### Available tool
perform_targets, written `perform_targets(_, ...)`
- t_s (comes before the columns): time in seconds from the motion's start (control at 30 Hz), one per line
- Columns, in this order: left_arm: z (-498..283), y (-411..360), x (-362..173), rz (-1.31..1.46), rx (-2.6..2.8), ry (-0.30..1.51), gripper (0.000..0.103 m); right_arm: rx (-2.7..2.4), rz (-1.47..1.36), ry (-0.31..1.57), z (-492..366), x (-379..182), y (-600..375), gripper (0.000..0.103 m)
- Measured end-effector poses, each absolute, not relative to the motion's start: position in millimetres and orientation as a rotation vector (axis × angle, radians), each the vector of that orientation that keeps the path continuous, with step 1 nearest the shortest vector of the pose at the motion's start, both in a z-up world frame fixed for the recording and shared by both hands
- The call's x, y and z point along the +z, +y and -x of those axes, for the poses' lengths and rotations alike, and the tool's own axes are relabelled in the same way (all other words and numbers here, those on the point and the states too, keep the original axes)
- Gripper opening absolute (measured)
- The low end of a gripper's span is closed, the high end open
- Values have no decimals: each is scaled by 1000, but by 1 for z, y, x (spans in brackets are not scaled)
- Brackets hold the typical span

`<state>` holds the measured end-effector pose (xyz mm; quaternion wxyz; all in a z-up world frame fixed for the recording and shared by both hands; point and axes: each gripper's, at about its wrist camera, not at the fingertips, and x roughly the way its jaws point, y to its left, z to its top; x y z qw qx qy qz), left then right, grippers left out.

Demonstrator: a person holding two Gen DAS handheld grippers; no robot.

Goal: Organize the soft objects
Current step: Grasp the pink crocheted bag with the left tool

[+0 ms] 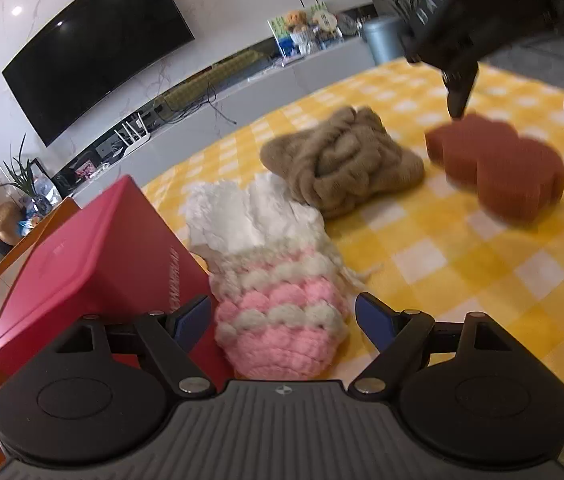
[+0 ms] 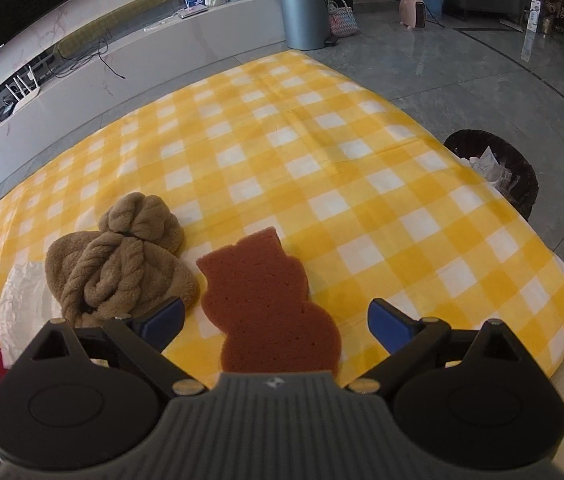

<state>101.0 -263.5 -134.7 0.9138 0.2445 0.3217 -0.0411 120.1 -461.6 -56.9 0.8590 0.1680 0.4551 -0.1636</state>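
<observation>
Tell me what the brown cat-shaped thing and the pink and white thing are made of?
The brown cat-shaped block looks like sponge foam: matte, with tiny pores across its top. The pink and white striped item looks like knitted or crocheted yarn: fuzzy, with bumpy stitch rows, though what kind of fibre it is can't be told.

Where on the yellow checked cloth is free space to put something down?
The far and right parts of the checked cloth, beyond the brown sponge, lie bare. It is crowded on the left: tan towel, pink-and-white knitted piece, red box.
</observation>
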Motion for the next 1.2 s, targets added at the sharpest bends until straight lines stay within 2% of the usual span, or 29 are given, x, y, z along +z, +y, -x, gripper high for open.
perform_targets(0.07, -103, -265, -139, -485, -98, 708, 95, -346, -344, 964, -121, -59, -462, 96)
perform_targets(0.3, -108, -263, -140, -409, 7, 693, 99, -354, -350, 990, -125, -67, -464, 96)
perform_targets(0.43, -107, -263, -139, -397, 10, 685, 97, -345, -364, 1001, -130, -72, -465, 96)
perform_targets(0.5, -106, -258, -138, -355, -25, 689, 82, -347, -360, 1010, -130, -74, -464, 96)
perform_targets(0.73, -100, -250, -136, -346, -61, 667, 59, -354, -339, 1009, -129, -72, -462, 96)
perform_targets(0.9, -89, -245, -125, -359, -168, 654, 37, -357, -325, 1017, -131, -73, -462, 96)
perform_targets(1.07, -77, -250, -110, -369, -330, 629, 34, -362, -304, 1024, -132, -74, -459, 96)
perform_targets(1.2, -80, -249, -110, -349, -414, 675, 35, -382, -290, 1016, -131, -78, -460, 98)
